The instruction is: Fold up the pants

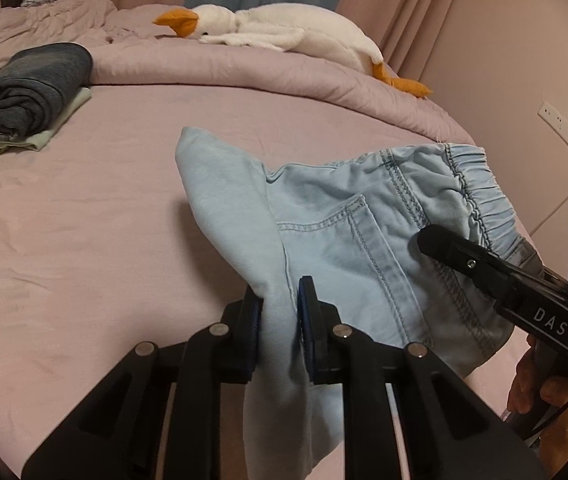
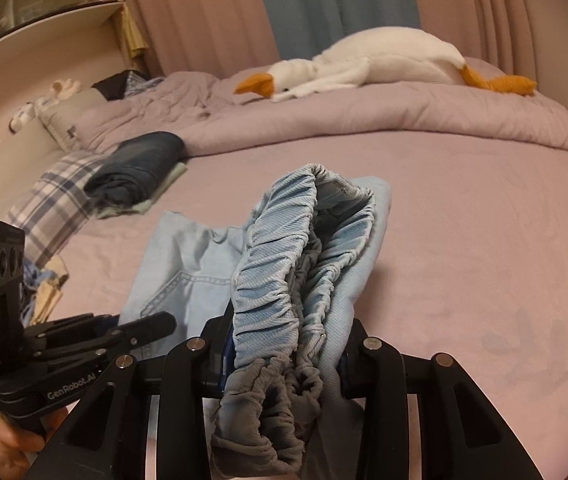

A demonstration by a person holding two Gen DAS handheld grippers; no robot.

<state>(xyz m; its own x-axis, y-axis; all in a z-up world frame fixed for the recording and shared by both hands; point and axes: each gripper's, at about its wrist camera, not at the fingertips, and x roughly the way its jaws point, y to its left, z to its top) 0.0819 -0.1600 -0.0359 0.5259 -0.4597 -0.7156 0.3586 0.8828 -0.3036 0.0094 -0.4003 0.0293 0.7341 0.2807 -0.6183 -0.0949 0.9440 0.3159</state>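
Light blue denim pants (image 1: 348, 236) with an elastic waistband are held up over the pink bed. My left gripper (image 1: 280, 320) is shut on a fold of the leg fabric, which hangs down between its fingers. My right gripper (image 2: 284, 356) is shut on the bunched elastic waistband (image 2: 284, 264). In the left wrist view the right gripper (image 1: 484, 264) reaches in from the right at the waistband. In the right wrist view the left gripper (image 2: 140, 330) shows at the lower left, beside the pants' back pocket (image 2: 180, 284).
A folded dark grey garment on a pale green one (image 1: 28, 96) lies at the bed's left. A white plush goose (image 1: 284, 28) rests on the bunched pink duvet (image 1: 244, 68) at the back. A plaid pillow (image 2: 52, 200) lies far left. Shelves and curtains stand behind.
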